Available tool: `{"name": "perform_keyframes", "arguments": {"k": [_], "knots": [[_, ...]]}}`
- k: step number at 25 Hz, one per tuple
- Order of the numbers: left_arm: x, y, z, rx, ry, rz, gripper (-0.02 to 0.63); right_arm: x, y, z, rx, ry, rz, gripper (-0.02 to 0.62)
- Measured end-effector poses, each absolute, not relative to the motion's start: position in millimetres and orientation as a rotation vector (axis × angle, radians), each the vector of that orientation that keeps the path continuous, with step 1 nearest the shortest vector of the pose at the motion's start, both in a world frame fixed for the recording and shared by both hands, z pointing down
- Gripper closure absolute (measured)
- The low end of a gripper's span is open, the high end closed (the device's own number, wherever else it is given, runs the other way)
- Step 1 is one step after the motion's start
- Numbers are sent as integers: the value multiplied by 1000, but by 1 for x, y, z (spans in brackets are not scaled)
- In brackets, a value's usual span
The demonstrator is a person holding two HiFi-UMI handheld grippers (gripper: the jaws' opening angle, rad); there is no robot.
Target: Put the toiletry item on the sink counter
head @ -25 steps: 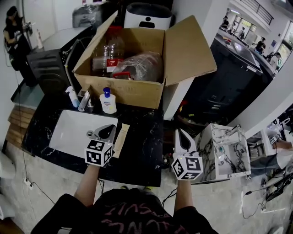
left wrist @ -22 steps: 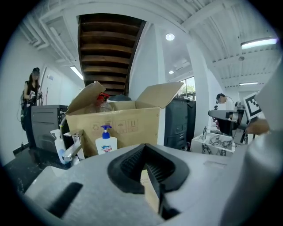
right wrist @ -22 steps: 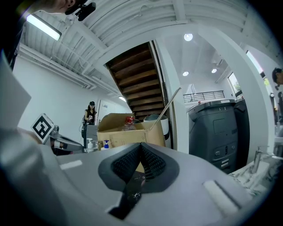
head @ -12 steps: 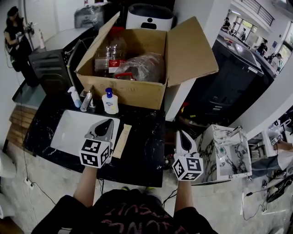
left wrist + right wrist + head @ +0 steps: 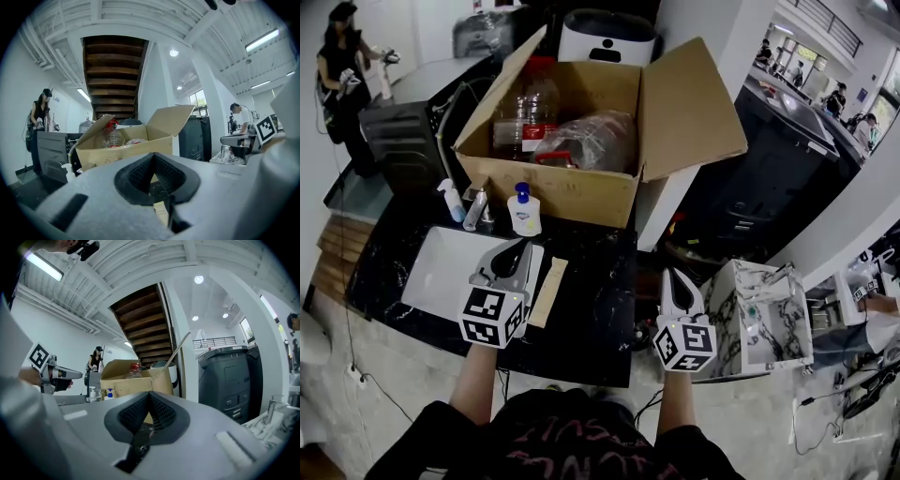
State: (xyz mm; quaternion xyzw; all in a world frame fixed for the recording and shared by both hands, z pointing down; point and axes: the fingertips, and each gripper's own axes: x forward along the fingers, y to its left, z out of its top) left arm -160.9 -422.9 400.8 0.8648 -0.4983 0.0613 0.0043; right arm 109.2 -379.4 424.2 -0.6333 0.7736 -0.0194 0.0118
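The toiletry item point(image 5: 547, 291) is a flat tan packet lying on the black marble counter point(image 5: 591, 300), just right of the white sink basin point(image 5: 441, 267). It also shows low between the jaws in the left gripper view, packet point(image 5: 161, 212). My left gripper point(image 5: 512, 255) hovers over the basin's right rim, beside the packet, shut and holding nothing; its jaws meet in its own view point(image 5: 154, 156). My right gripper point(image 5: 673, 277) hangs off the counter's right edge, shut and empty point(image 5: 149, 395).
An open cardboard box point(image 5: 572, 178) with bottles and a plastic bag stands at the back of the counter. In front of it stand a blue-pump soap bottle point(image 5: 524, 211), a faucet point(image 5: 475, 208) and a spray bottle point(image 5: 452, 200). A marbled stand point(image 5: 764, 314) lies to the right.
My left gripper has drifted slightly left and back from the packet, still shut. The packet has stayed on the counter. The right gripper has barely moved.
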Motion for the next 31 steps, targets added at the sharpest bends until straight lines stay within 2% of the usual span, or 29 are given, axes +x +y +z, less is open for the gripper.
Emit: {"name": "perform_keyframes", "arguments": {"k": [31], "knots": [[-175, -427, 390, 2702, -1619, 124, 607, 103, -389, 423, -1992, 2428, -33, 584]]}}
